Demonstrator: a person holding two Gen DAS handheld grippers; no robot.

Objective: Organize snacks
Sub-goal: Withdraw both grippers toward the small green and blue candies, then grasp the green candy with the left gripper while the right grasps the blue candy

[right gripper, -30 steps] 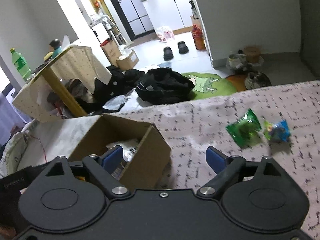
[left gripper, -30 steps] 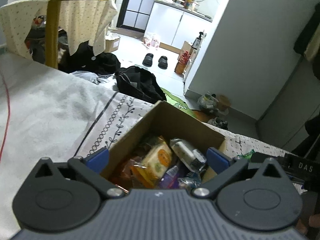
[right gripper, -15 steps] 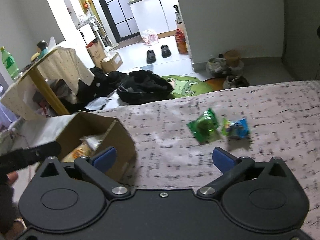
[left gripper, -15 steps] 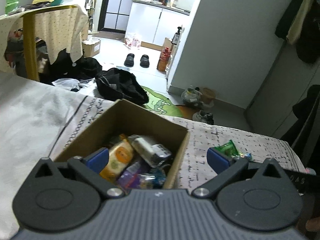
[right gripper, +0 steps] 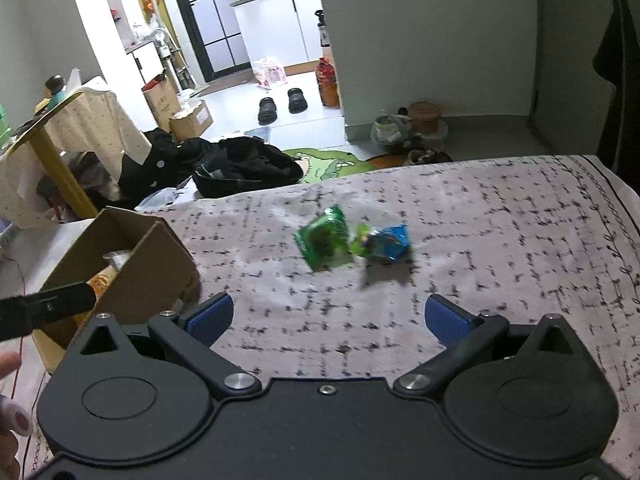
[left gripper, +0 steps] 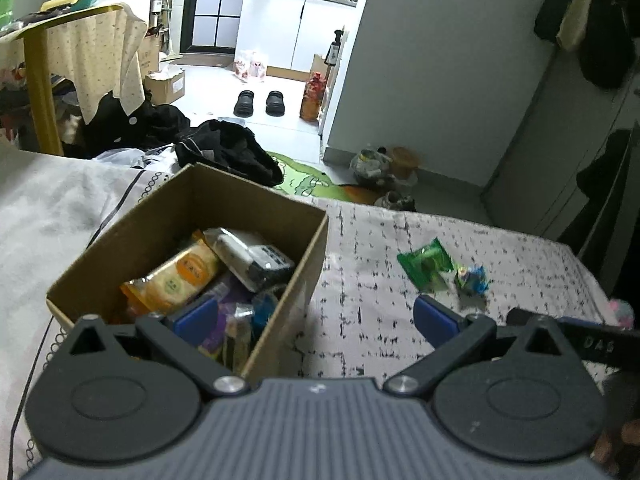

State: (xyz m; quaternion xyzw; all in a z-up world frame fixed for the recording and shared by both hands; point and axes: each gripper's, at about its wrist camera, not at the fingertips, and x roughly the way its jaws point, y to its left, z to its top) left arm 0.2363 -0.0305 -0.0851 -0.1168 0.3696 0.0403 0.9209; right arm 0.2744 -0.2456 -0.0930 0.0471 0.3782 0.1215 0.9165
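An open cardboard box (left gripper: 256,200) (right gripper: 160,264) sits on the patterned bedsheet, holding several snack packets, among them an orange one (left gripper: 176,276) and a white-and-black one (left gripper: 252,256). To its right on the sheet lie a green packet (left gripper: 426,262) (right gripper: 324,240) and a small blue packet (left gripper: 472,278) (right gripper: 386,244). My left gripper (left gripper: 316,316) is open, its left pad over the box's near right corner. My right gripper (right gripper: 328,316) is open with nothing between its pads, just short of the two loose packets.
The bed's far edge (right gripper: 400,168) drops to a floor with a black bag (right gripper: 244,172), a green mat (right gripper: 332,160) and slippers (right gripper: 280,106). A cloth-draped round table (left gripper: 80,32) stands at the left. A person's fingers (right gripper: 12,408) show at the lower left.
Both grippers have swung right along the bed. The box has slid leftward in both views, and the green and blue packets now sit closer to centre ahead of the right gripper, whose pads spread wider.
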